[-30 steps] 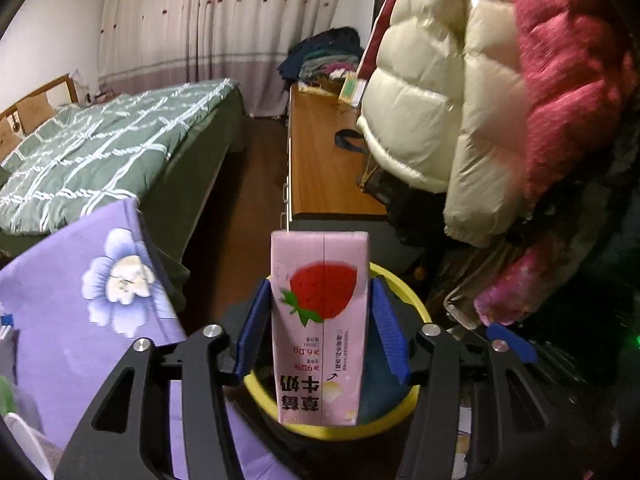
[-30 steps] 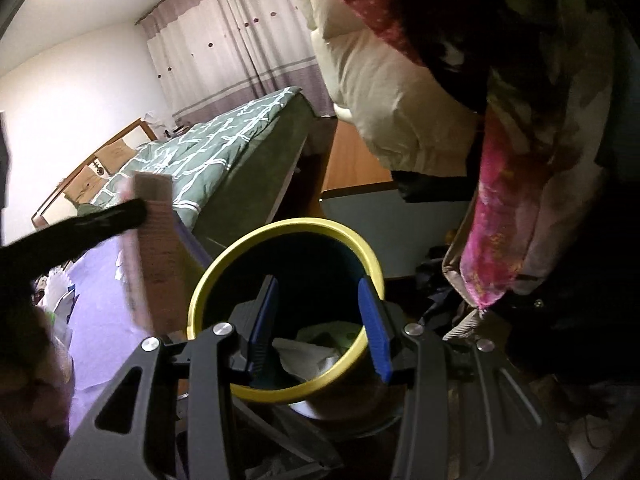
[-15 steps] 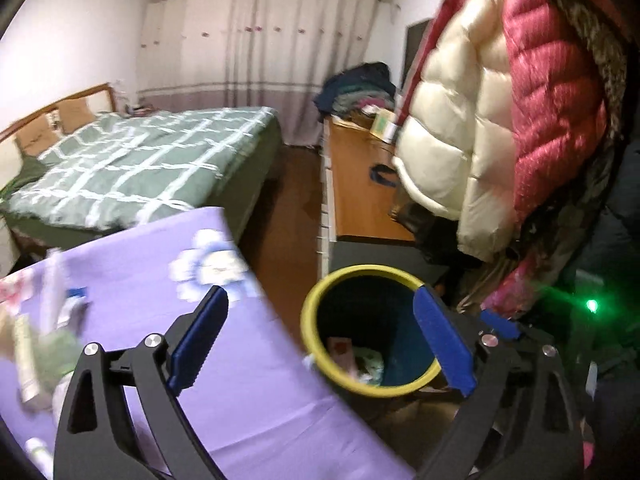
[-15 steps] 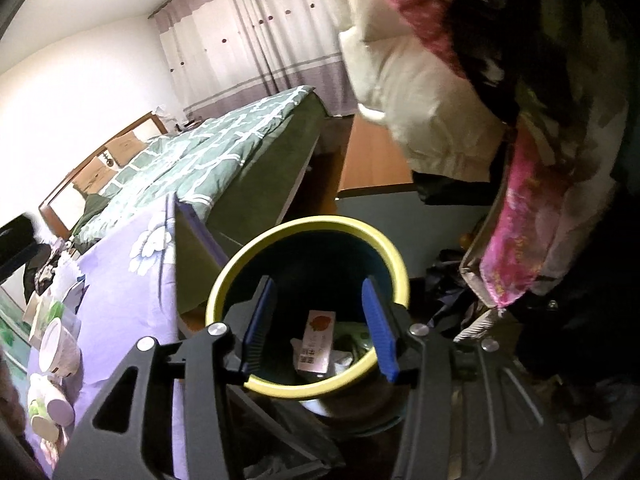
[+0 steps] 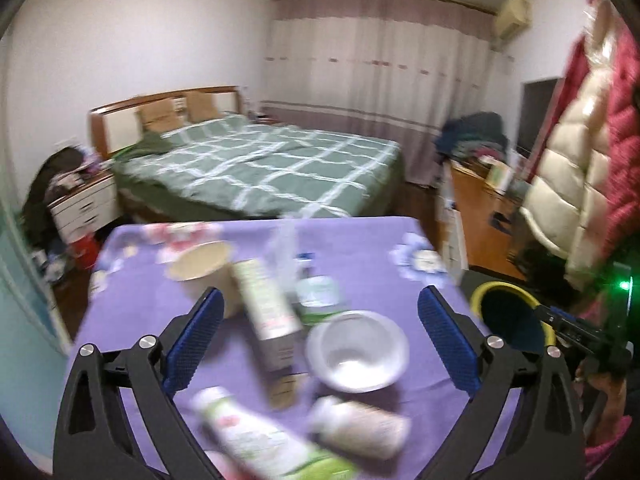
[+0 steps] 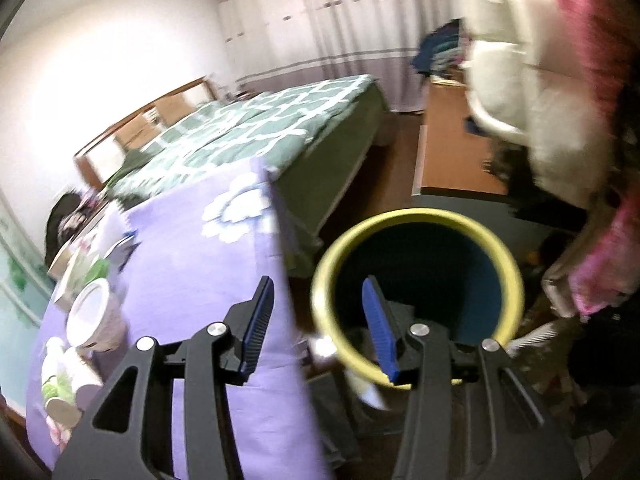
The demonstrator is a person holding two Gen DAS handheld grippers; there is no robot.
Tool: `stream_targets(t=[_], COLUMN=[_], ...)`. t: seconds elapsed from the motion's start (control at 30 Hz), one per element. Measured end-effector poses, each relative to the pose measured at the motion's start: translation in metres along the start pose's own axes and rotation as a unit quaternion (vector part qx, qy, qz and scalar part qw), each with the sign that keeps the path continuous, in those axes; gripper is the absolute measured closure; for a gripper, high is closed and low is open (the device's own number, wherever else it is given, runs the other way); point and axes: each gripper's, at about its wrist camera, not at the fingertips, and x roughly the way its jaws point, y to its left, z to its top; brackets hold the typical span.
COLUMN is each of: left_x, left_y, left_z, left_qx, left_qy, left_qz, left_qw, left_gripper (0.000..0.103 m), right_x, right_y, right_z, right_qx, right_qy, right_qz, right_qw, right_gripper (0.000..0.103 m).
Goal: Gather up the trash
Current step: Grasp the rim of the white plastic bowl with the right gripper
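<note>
My left gripper (image 5: 318, 340) is wide open and empty above the purple flowered tablecloth (image 5: 360, 256). Between its fingers lie a tall carton (image 5: 268, 308), a clear plastic bowl (image 5: 357, 352), a beige paper cup (image 5: 202, 268) and two bottles on their sides (image 5: 360, 426). The yellow-rimmed blue trash bin (image 6: 418, 292) stands on the floor right of the table and also shows in the left wrist view (image 5: 512, 320). My right gripper (image 6: 318, 328) is open and empty over the table edge beside the bin's rim.
A green checked bed (image 5: 260, 168) lies behind the table. Puffy coats (image 5: 580, 152) hang on the right above a wooden cabinet (image 6: 444, 160). A white cup (image 6: 94, 320) and other items crowd the table's left side in the right wrist view.
My left gripper dropped the pink strawberry milk carton into the bin, opened wide and swung left over the table. The right gripper shifted left, off the bin's middle.
</note>
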Motion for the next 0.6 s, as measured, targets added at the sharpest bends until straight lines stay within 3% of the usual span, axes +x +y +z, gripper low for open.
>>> stream_targets(t=[0.33, 0.6], left_x=[-0.020, -0.032], left_y=[0.100, 0.116], left_z=[-0.029, -0.041], left_qx=[-0.065, -0.076], left_qy=[0.002, -0.006], left_qz=[0.063, 0.078], left_qw=[0.9959, 0.9941], left_gripper=[0.006, 0.006], right_x=[0.035, 0.060], right_y=[0.127, 0.188], right_z=[-0.019, -0.017], right_qx=[-0.098, -0.136], right_qy=[0.054, 0.077], right_qz=[0.089, 0.117], right_qw=[0.990, 0.981], right_gripper=[0.059, 0.059])
